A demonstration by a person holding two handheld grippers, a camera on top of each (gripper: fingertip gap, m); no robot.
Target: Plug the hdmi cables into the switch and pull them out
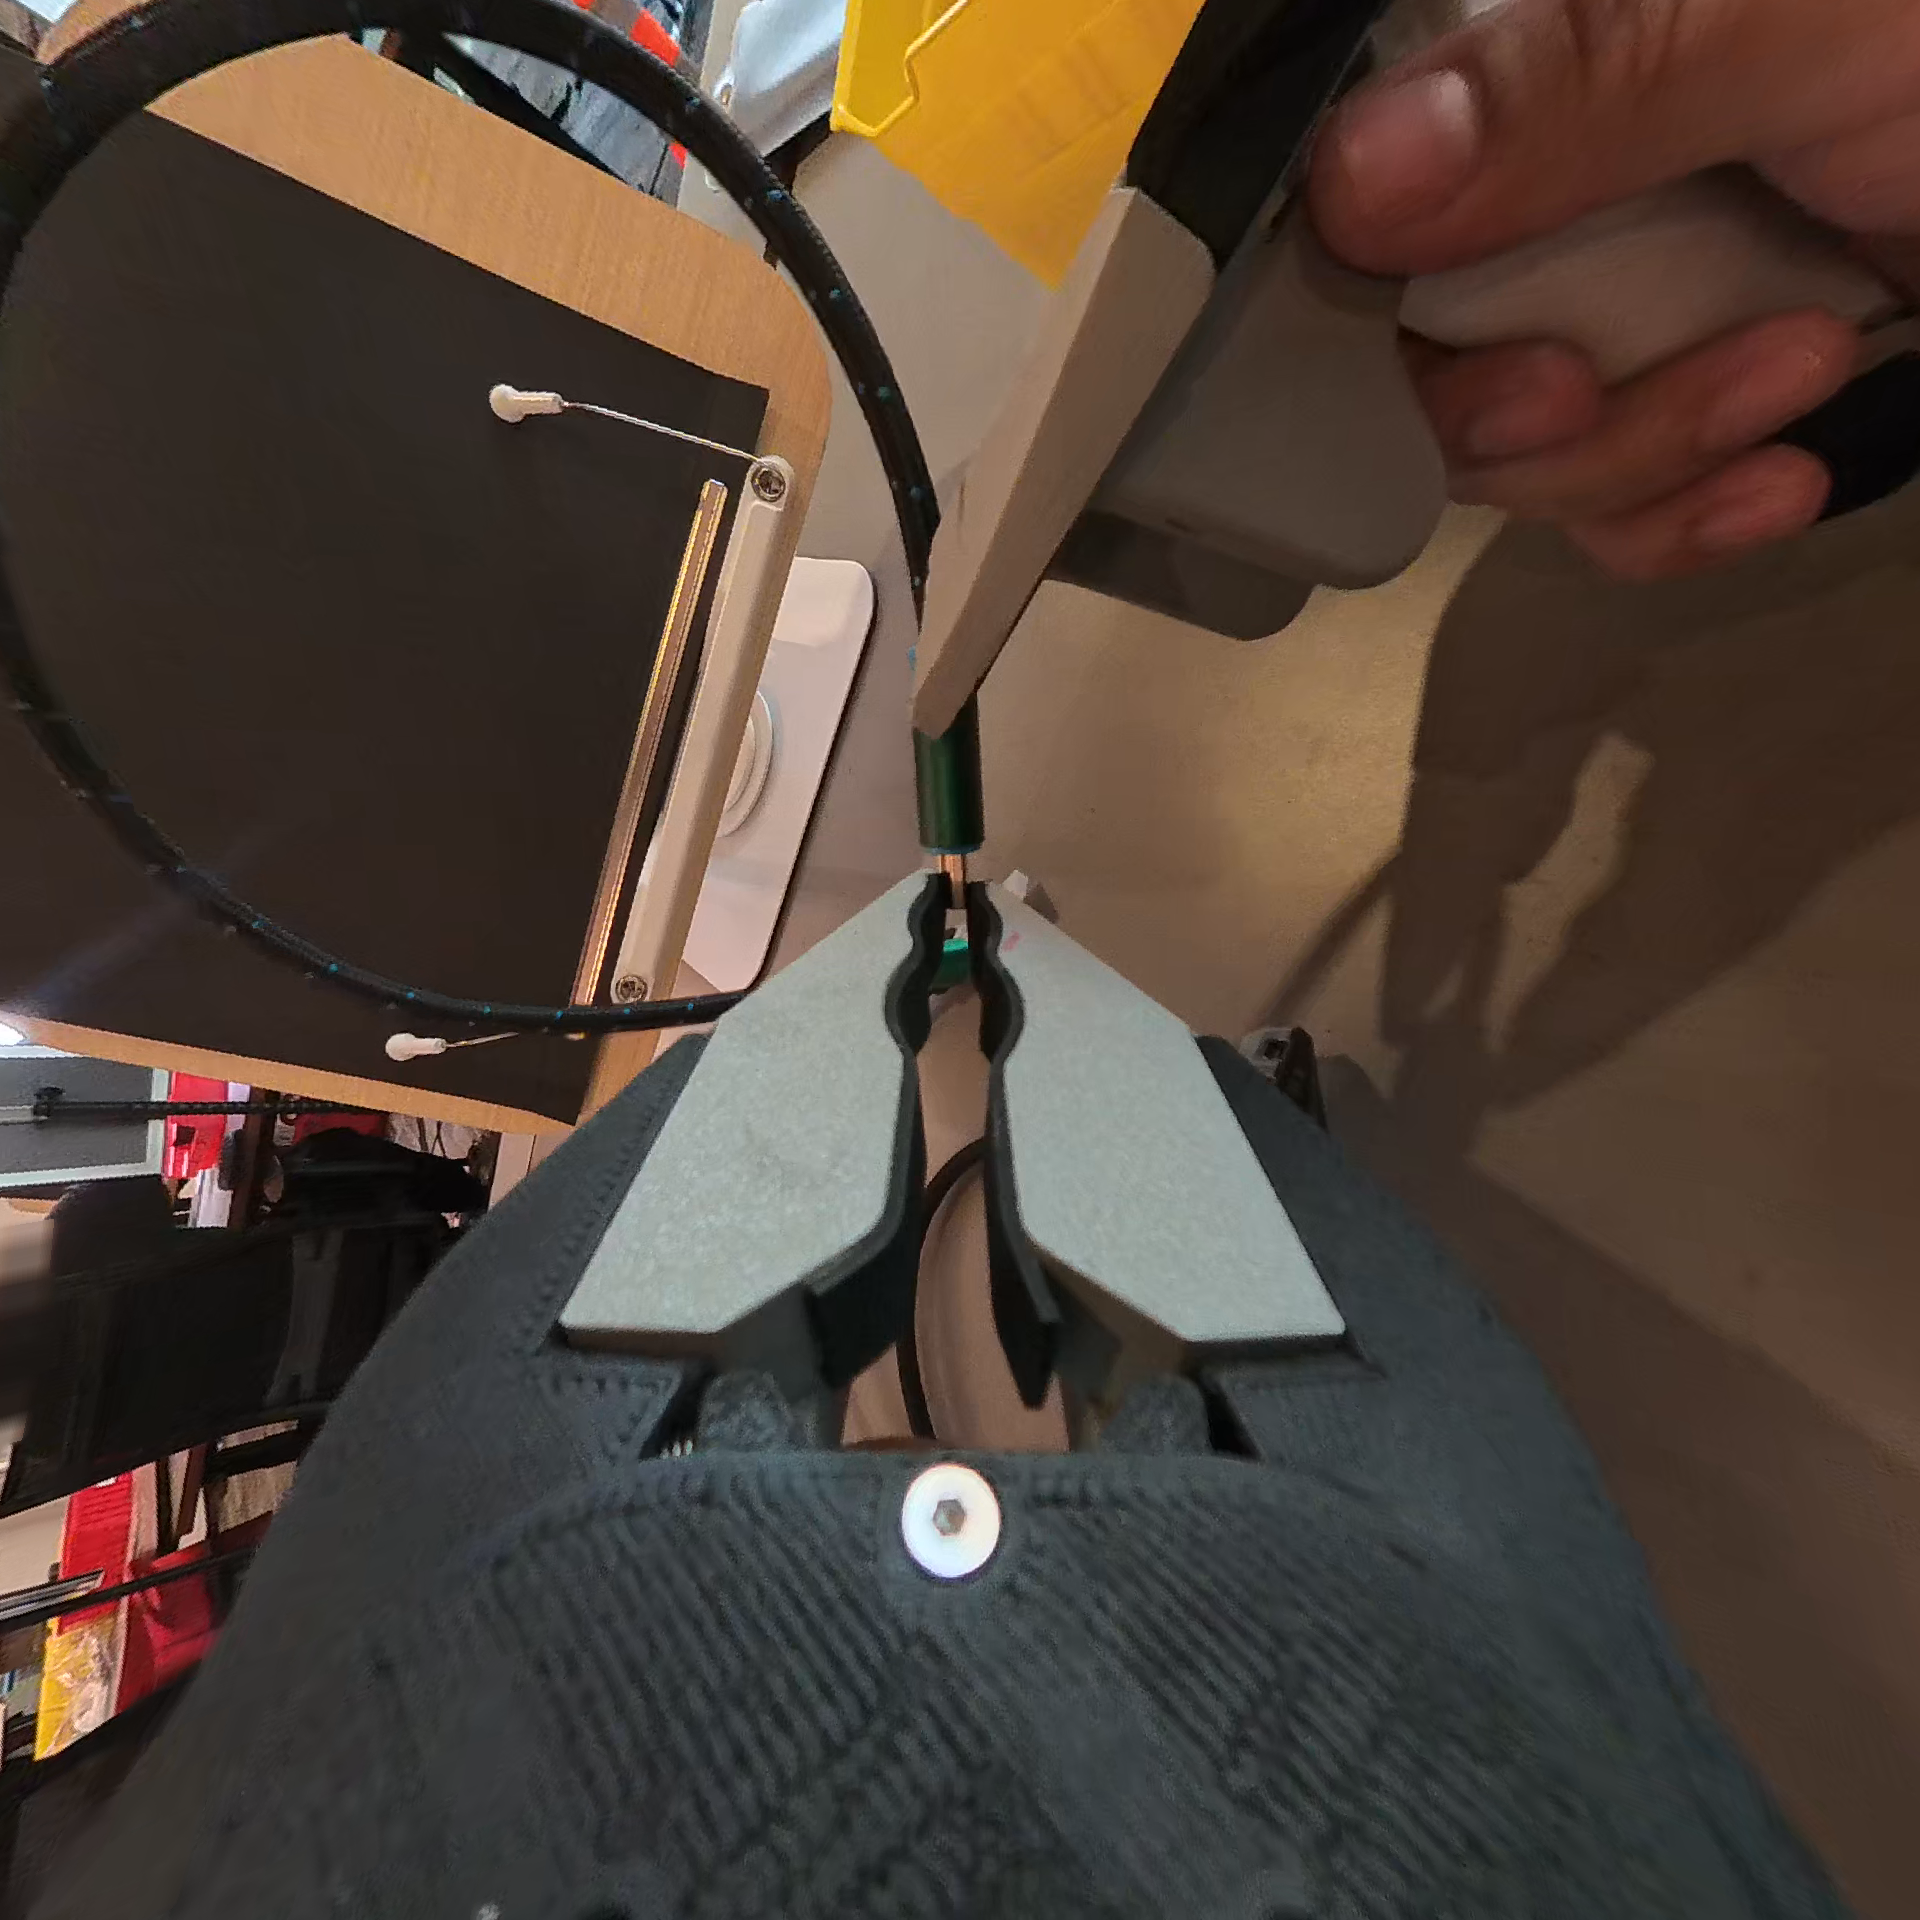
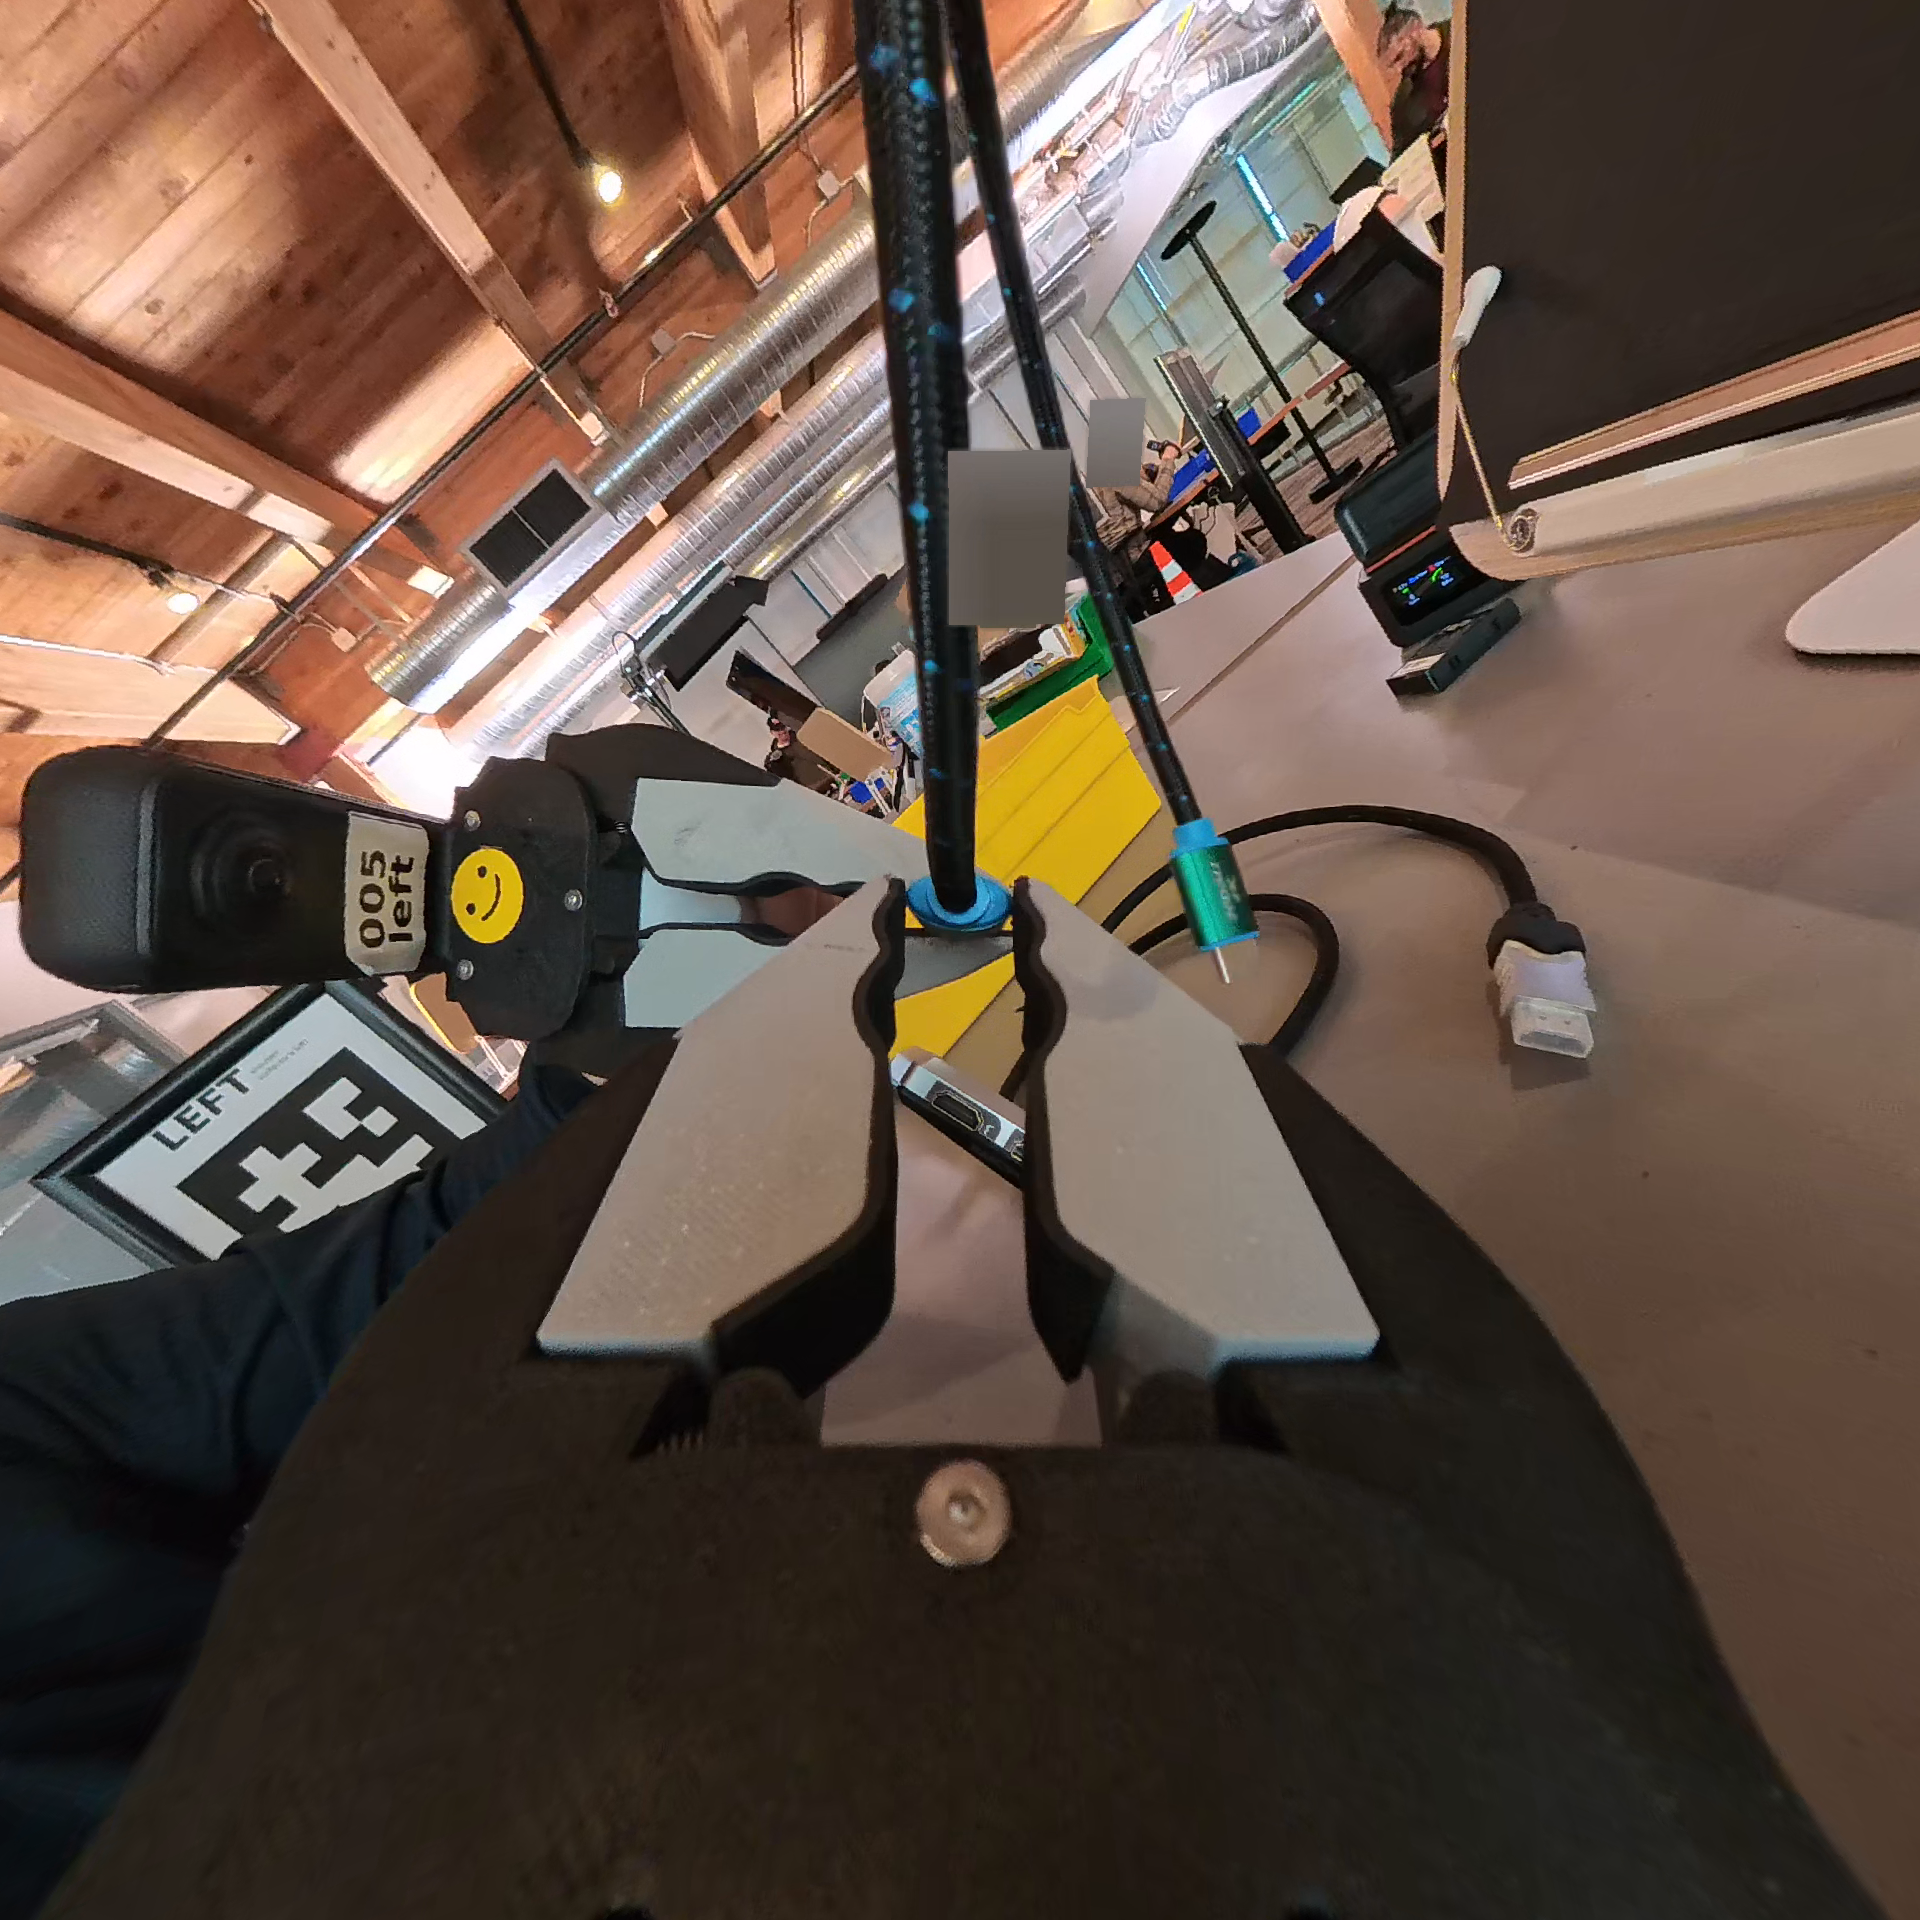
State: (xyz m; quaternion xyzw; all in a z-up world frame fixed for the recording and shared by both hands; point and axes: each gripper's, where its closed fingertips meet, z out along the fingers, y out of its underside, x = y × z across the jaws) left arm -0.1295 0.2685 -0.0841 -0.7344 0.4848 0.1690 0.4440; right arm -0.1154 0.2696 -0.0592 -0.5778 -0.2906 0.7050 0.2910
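Left gripper [image 1: 954, 896]: fingers nearly together, tips pinching a small thing at the very front – metal plug tip and a bit of green visible between them; what exactly is clamped, hard to tell.
Right gripper [image 2: 951, 906]: fingers drawn close on the blue-collared end of a braided cable [image 2: 920, 436], cable rising straight up out of the tips (plug body itself hidden between the fingers).
Green plug [image 1: 948, 788]: in the left wrist view, upright just above the left fingertips, its upper end under the tip of the right gripper [image 1: 1049, 499], held there by a hand [image 1: 1621, 291].
Second green plug [image 2: 1210, 881]: in the right wrist view, hanging on the other braided strand, tip down, just clear of the grey table [image 2: 1662, 1299].
Cable loop [image 1: 436, 582]: black braid with blue flecks, wide arc in front of a dark board.
Switch [image 2: 961, 1117]: small dark box with a port facing up, lying on the table below the right fingers – nothing plugged into the visible port.
Spare cable [image 2: 1543, 977]: black lead with pale flat connector, loose on the table to the right.
Yellow bin [image 2: 1049, 790]: behind the fingertips.
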